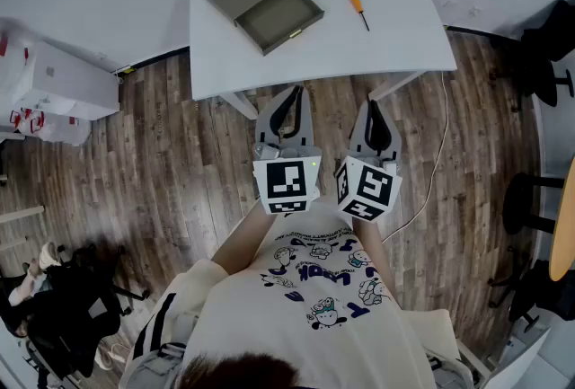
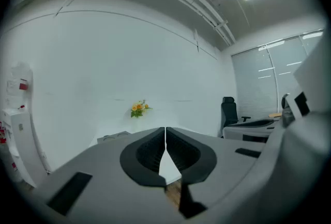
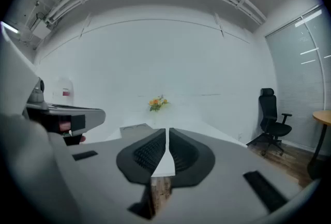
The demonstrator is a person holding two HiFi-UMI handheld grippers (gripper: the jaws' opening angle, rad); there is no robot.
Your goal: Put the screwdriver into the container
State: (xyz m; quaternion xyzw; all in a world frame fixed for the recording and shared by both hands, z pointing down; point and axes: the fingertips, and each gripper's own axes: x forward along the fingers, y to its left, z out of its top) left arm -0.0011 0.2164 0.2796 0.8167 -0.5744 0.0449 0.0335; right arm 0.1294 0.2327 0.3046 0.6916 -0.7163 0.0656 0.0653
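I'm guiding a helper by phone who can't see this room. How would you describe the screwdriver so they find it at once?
Find the white table on the wood floor. On its right half, right of the grey open container, lies the screwdriver. It is the only slim thing there: an orange handle and a dark shaft pointing toward the table's near edge.

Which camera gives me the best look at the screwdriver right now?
The head view: the screwdriver lies in full on the white table, orange handle at the far end, right of the container. Neither gripper view shows it; both look low across the table toward the wall.
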